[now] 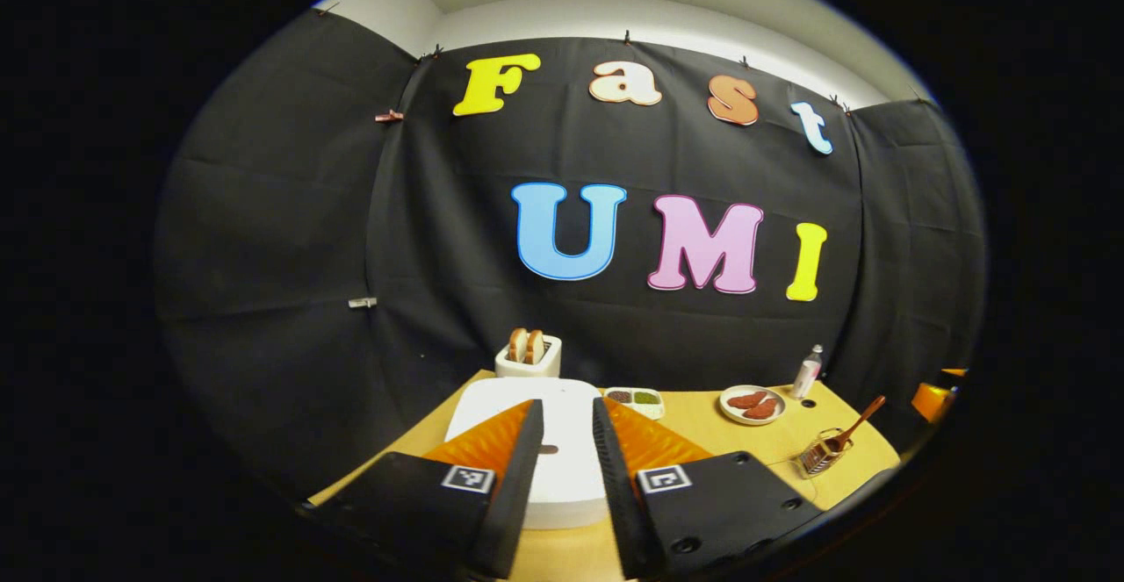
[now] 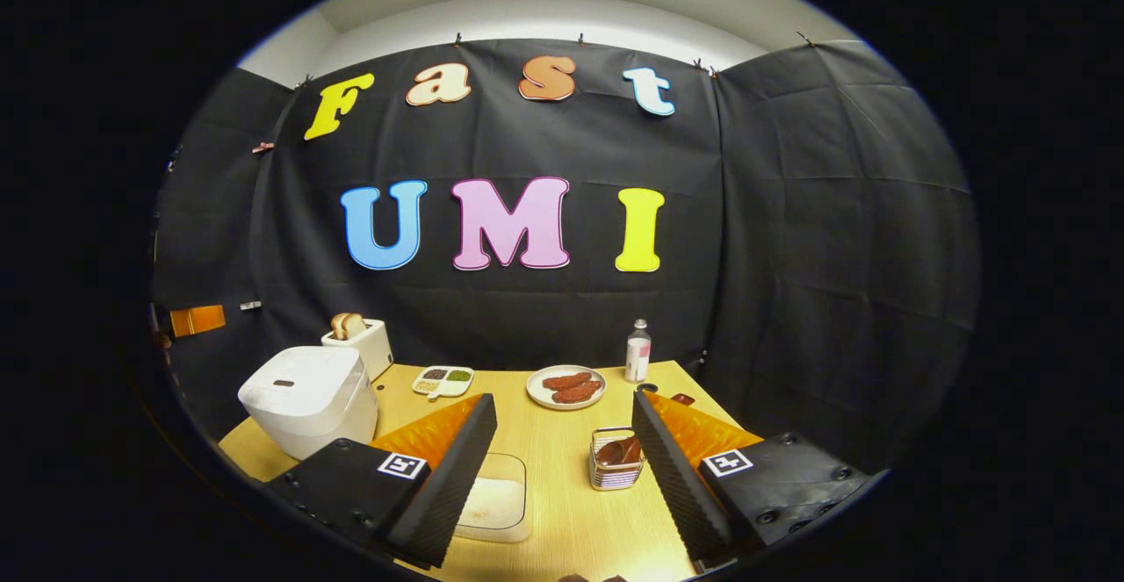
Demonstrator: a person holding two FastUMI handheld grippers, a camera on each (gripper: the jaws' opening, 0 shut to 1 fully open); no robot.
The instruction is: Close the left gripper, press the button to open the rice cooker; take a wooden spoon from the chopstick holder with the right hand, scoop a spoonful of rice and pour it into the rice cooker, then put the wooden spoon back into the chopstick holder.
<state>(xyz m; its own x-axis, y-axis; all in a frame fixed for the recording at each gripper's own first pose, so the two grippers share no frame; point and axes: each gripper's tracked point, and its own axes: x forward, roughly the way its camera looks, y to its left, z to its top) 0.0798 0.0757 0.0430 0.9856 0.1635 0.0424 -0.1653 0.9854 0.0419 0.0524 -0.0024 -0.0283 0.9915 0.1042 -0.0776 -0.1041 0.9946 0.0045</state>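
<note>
The left gripper [image 1: 568, 415] hangs above the near-left part of the desk [image 2: 562, 477], tilted down over the rice cooker [image 1: 544, 455], its two fingers parted by a narrow gap with nothing between them; the cooker's lid is down, its small dark button [image 1: 548, 449] showing right in that gap. Over on the other side, the right gripper [image 2: 562, 411] is held level and low over the near edge of the desk, fingers spread wide and holding nothing. Between them, in the right gripper view, sits the wire chopstick holder [image 2: 614, 459], just inside the right finger, with one wooden spoon [image 1: 856, 428] leaning out of it, clearer in the left gripper view. By the left finger, at the near edge, lies one clear container of rice [image 2: 496, 505]. Count the rest: one rice cooker at the left edge, one toaster [image 2: 364, 341] behind it at the far-left corner carrying two slices of bread [image 2: 348, 325], one divided dish [image 2: 443, 380] of grains along the far edge, one plate [image 2: 566, 387] with reddish pieces beside it, and one small bottle [image 2: 638, 350] standing upright near the far-right corner.
</note>
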